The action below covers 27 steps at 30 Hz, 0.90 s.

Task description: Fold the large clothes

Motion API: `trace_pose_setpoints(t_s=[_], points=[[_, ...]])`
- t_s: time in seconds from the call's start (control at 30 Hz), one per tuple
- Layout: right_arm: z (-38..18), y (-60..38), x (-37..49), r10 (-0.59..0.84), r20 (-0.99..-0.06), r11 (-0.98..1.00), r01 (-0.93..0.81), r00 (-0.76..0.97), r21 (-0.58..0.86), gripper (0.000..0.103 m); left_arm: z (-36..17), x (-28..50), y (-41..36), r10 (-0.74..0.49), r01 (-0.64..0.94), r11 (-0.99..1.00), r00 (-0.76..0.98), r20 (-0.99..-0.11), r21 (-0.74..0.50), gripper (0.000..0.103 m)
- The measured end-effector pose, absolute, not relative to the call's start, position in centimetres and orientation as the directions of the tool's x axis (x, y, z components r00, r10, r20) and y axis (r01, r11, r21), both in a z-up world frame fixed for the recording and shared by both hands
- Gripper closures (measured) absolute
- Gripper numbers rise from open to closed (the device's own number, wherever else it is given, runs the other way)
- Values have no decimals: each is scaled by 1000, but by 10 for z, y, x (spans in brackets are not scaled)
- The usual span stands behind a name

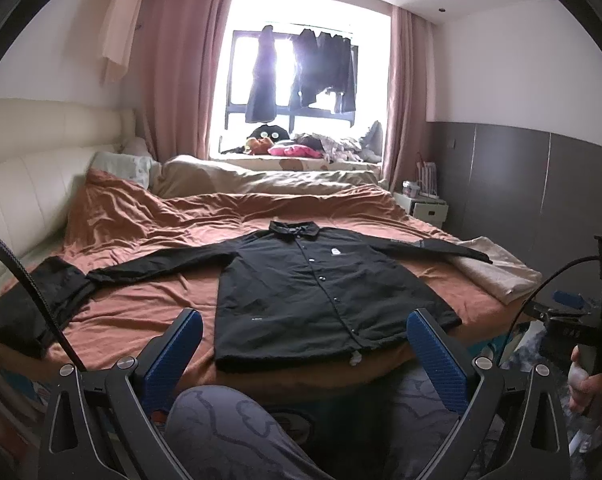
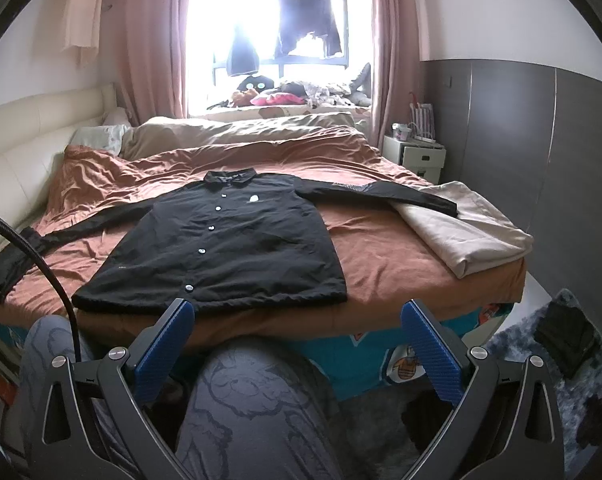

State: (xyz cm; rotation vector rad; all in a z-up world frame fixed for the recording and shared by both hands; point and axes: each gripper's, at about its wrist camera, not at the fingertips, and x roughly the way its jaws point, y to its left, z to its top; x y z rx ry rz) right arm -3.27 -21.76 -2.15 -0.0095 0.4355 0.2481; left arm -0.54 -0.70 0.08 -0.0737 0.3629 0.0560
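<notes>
Left gripper (image 1: 303, 326): jaws spread wide, nothing between the 2 blue pads; it hangs short of the bed edge, above the person's knee (image 1: 229, 420).
Right gripper (image 2: 297, 318): likewise released and empty, also over a patterned trouser leg, aimed at the near hem.
Jacket (image 2: 221, 236): black, buttoned, face up on the rust-coloured duvet (image 2: 381, 248), collar toward the window, hem just inside the near edge of the bed, both sleeves stretched out sideways.
Left sleeve risk (image 1: 33, 312): its cuff end runs onto a dark bunched patch at the bed's side; a pull there may, I judge, drag that fabric along or tip the sleeve off the mattress.
Right sleeve risk (image 2: 401, 194): its cuff lies on a folded beige cloth (image 2: 469, 236); a low pinch could catch both layers.
Duvet risk: the cover is soft and creased, so pads pressed deep may grab it with the jacket.
Cable risk (image 2: 41, 264): a black lead arcs across the left; it could snag the sleeve during a fold.
</notes>
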Motion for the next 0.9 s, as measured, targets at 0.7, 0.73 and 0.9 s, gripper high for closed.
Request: trace_pose_setpoints(t_s=[0.7,0.73,0.9], points=[[-15,-216,-32,269,-454,962,-263,849,79,0,5,-26,7,90,-128,987,941,-326,-96,0],[-14,-215,-31,268,-457,962,-262,848,77,0,5,-26,10,92,-131,986,942,-322,-100,0],[-9,-211,-29,280,-422,959,-271,863,82,0,3,-20,18,126,-163,983,936,-328,-87,0]])
